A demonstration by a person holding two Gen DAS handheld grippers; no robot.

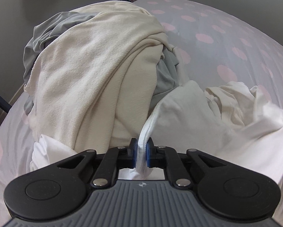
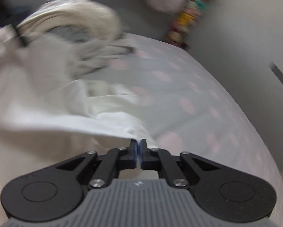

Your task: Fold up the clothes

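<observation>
A bunched white cotton garment [image 1: 207, 117] is pinched at its hem by the left gripper [image 1: 141, 147]; its thin edge is clamped by the right gripper [image 2: 138, 147]; a cream knitted sweater [image 1: 88, 71] lies beside it on the pink-spotted bedsheet [image 1: 226, 28].

My left gripper [image 1: 141, 147] has black linkage arms with silver screws, two round black discs, a ribbed grey body bearing a small white emblem, and blue pads [image 1: 135, 152] on black fingers. My right gripper [image 2: 138, 149] looks identical, though I see it blurred.
</observation>
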